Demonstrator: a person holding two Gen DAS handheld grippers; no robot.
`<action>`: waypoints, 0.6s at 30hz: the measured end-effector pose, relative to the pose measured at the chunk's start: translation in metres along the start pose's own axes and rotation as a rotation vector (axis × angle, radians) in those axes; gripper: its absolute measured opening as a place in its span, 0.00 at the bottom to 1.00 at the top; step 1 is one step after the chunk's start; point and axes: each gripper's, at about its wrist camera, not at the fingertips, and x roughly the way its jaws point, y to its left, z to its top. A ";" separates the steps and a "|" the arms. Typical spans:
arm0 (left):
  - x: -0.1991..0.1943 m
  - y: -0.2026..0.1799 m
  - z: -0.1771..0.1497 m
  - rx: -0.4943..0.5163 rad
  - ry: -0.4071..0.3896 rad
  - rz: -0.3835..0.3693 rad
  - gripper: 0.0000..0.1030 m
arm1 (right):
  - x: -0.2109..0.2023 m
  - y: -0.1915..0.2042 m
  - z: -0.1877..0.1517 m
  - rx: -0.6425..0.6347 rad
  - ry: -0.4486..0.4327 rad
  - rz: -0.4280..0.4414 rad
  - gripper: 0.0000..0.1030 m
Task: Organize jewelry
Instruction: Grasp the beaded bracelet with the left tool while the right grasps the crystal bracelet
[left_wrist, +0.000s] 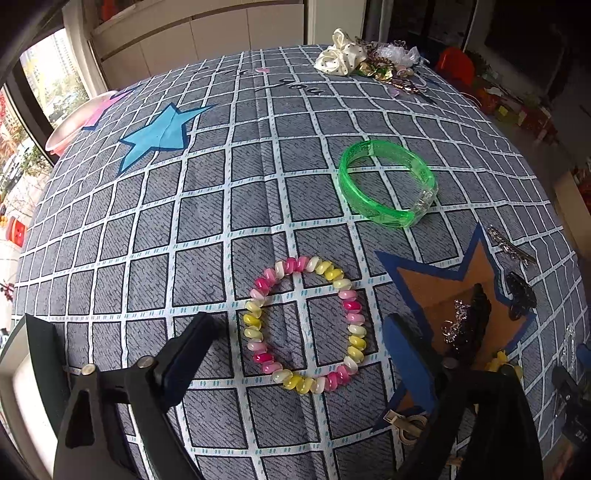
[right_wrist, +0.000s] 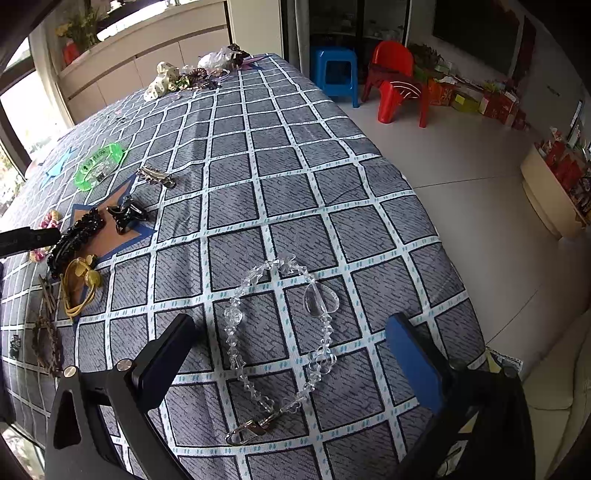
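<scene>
In the left wrist view a pink, white and yellow coil bracelet (left_wrist: 306, 325) lies flat on the checked cloth (left_wrist: 207, 206). My left gripper (left_wrist: 301, 334) hangs over it, open, one finger on each side and neither pad touching. A clear green bangle (left_wrist: 388, 182) lies beyond it. In the right wrist view a clear crystal bead chain (right_wrist: 277, 343) with a metal clasp (right_wrist: 251, 428) forms a loop on the cloth. My right gripper (right_wrist: 291, 336) straddles that loop, open, pads off the beads.
Black hair clips (right_wrist: 79, 232), a black claw clip (right_wrist: 127, 216), a silver clip (right_wrist: 157, 176) and yellow ties (right_wrist: 83, 280) lie left of the chain. A pile of scrunchies and jewelry (left_wrist: 369, 61) sits at the far edge. The table's right edge (right_wrist: 436, 229) drops to floor with stools.
</scene>
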 end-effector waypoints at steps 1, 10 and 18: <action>-0.002 -0.003 0.000 0.012 -0.006 -0.004 0.76 | -0.002 0.002 -0.001 -0.008 -0.004 0.005 0.86; -0.011 -0.007 -0.002 0.050 -0.018 -0.038 0.25 | -0.014 0.015 -0.006 -0.033 -0.019 0.028 0.12; -0.031 -0.001 -0.011 0.047 -0.052 -0.076 0.25 | -0.029 0.011 -0.006 0.019 -0.047 0.095 0.09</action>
